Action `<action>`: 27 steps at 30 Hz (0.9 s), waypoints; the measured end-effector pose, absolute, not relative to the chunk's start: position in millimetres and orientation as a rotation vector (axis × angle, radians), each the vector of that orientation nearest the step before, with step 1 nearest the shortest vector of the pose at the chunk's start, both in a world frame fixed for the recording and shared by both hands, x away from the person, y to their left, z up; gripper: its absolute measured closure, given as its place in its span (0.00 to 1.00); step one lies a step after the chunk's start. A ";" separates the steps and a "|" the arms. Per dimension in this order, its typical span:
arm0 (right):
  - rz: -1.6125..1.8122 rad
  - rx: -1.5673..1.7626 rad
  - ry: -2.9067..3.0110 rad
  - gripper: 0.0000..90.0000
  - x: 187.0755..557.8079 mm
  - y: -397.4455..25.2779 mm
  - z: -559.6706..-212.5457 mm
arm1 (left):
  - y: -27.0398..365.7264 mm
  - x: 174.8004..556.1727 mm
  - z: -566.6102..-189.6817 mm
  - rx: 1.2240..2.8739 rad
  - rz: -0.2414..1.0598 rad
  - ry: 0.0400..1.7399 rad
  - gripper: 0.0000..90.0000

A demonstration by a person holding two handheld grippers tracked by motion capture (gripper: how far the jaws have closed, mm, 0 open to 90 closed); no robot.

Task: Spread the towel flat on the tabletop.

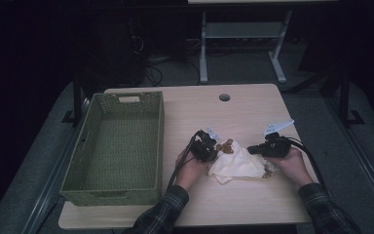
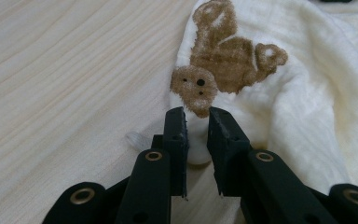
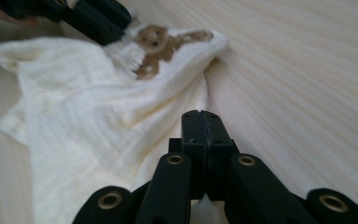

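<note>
I see the cloth (image 1: 236, 163), cream with a brown bear print, crumpled on the table (image 1: 243, 200) right of the green basket (image 1: 117, 146), between my two grippers. My left hand (image 1: 190, 168) comes in from below, angled up and to the right, holding the left gripper (image 1: 205, 146) at the cloth's left edge. Its fingers (image 2: 176, 135) stand slightly apart with a fold of the cloth (image 2: 307, 116) between them, just under the bear print (image 2: 223, 60); I cannot tell whether they bite it. My right hand (image 1: 294, 165) lies on the table's right side, pointing the right gripper (image 1: 268, 148) leftward. Its fingers (image 3: 192, 135) are pressed fully together, cloth (image 3: 98, 130) showing just beneath them.
</note>
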State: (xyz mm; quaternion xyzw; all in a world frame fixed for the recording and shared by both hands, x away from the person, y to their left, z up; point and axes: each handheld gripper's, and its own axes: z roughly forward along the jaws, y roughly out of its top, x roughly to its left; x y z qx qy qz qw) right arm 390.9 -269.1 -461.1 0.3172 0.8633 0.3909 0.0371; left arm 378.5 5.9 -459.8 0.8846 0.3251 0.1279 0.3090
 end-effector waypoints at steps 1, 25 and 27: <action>1.217 0.969 2.644 0.99 389.6 -269.8 -458.6 | 5.9 378.5 -459.9 2.337 0.338 0.860 0.85; 1.251 0.731 2.809 0.99 310.2 -243.3 -450.9 | 6.1 378.6 -460.1 2.335 0.337 0.862 0.86; 1.240 0.716 2.852 0.99 307.3 -240.0 -455.8 | 6.2 378.7 -460.2 2.333 0.335 0.864 0.86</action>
